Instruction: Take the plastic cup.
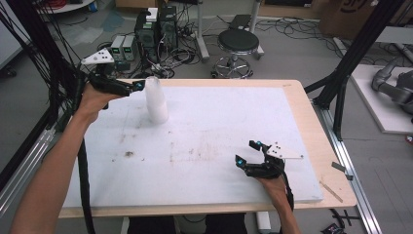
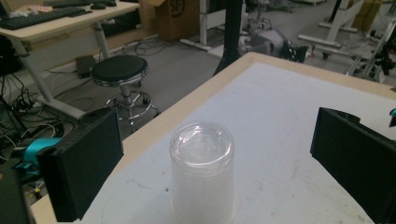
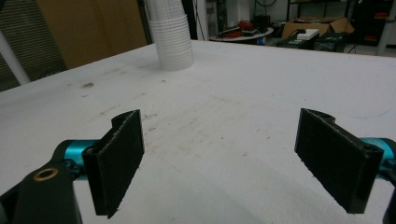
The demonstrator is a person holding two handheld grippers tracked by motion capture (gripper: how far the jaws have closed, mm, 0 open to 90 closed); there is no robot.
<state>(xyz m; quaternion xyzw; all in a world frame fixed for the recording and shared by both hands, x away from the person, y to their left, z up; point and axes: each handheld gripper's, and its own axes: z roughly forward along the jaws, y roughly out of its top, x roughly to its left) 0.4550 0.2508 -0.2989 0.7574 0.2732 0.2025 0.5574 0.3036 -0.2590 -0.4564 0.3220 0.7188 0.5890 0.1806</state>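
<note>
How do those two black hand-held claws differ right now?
The left gripper is raised at the table's far left, beside the top of the stack of cups, which sits between its jaws in its own view. The right gripper sits low near the front right, away from the stack. Both are open and hold nothing.
</note>
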